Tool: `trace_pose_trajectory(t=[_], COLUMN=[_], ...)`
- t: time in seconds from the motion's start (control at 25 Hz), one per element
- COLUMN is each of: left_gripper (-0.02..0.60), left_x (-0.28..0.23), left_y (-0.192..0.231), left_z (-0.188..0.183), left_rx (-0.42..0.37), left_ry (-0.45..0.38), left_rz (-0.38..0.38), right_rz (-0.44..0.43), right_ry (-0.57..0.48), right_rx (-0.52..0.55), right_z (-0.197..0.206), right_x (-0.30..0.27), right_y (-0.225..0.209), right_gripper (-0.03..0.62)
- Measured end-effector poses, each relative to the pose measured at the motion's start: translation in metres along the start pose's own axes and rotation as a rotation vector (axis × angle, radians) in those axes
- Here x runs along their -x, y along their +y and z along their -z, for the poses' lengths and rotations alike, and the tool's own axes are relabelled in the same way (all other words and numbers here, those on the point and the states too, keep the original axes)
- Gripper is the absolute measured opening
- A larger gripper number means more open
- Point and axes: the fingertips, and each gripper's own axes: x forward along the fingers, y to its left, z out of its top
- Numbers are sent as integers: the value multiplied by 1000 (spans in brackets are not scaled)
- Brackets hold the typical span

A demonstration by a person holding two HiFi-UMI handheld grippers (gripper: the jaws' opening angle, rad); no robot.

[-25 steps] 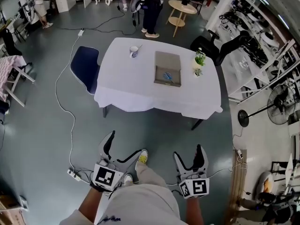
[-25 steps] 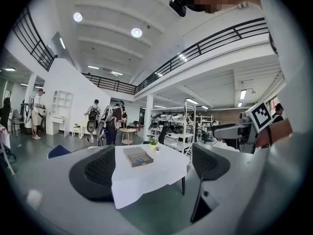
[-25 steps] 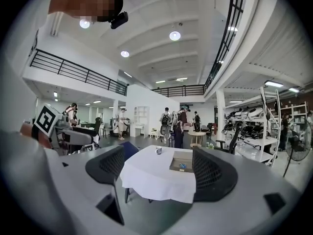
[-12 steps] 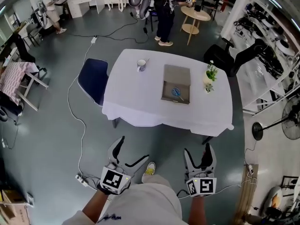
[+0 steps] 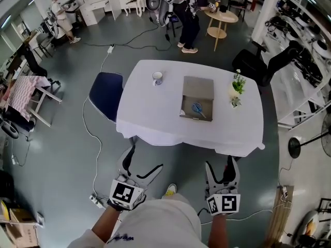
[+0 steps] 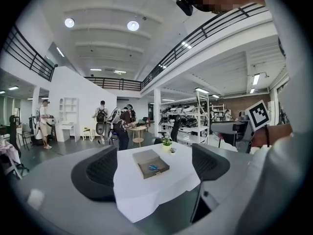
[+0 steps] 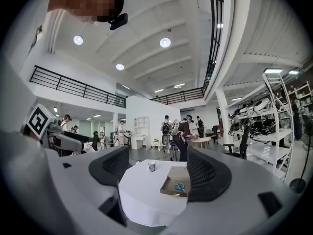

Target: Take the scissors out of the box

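A flat brown cardboard box (image 5: pixel 196 98) lies open on the white-clothed table (image 5: pixel 155 118). Blue-handled scissors (image 5: pixel 198 109) rest in its near part. Both grippers are held low, well short of the table's near edge. My left gripper (image 5: pixel 145 159) is open with nothing between its jaws. My right gripper (image 5: pixel 221 164) is also open and empty, and its jaws are closing. In the left gripper view the box (image 6: pixel 151 163) and scissors (image 6: pixel 153 167) show far off between the jaws. The right gripper view shows the box (image 7: pixel 176 182) and scissors (image 7: pixel 180 186) likewise.
On the table stand a mug (image 5: pixel 158 78) at the far left and a small potted plant (image 5: pixel 237 87) at the right. A blue chair (image 5: pixel 106 94) stands at the table's left side. A cable and power strip (image 5: pixel 95 199) lie on the floor. People stand beyond the table.
The table has drawn nearer and sits lower in the head view. Both grippers have moved forward towards it, still empty.
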Motion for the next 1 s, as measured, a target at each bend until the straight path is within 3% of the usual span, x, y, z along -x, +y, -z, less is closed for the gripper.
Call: trace_pose_trajectory(t=[0.28, 0.56, 0.84, 1.0], left_gripper=[476, 474, 474, 474], left_x=[-15, -39, -93, -131], left_y=[-3, 5, 19, 43], left_z=[8, 7, 14, 16], left_rx=[12, 31, 50, 92], left_ry=[41, 37, 24, 19], left_rz=[-17, -13, 38, 38], right_rz=[-33, -27, 40, 28], right_ry=[-4, 56, 111, 135], right_rx=[-21, -31, -7, 22], right_z=[2, 20, 29, 23], right_x=[-13, -10, -35, -71], right_y=[-11, -16, -46, -53], right_gripper=[350, 325, 301, 299])
